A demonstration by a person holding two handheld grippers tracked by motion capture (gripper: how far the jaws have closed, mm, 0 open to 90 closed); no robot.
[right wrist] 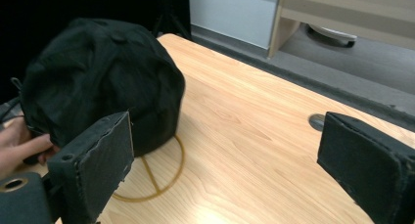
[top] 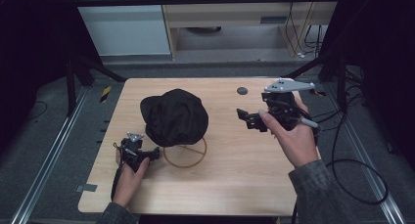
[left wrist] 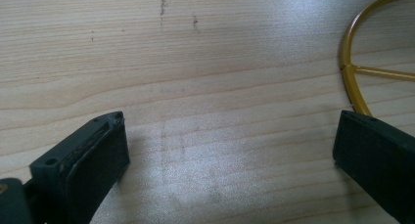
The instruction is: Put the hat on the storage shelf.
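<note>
So the pale wooden table has a black fabric cap perched on a gold wire stand with a round ring base, a bit left of centre; the cap's long axis runs roughly from the far-left corner toward the near right, though I can't tell which end is the brim. The right gripper hangs off to the cap's right with jaws wide and empty; the left gripper sits low by the ring, jaws also wide, nothing between them. My worry is that a sideways nudge from either gripper tips that light stand, or soft cloth slips through a shallow pinch and the cap slides off.
</note>
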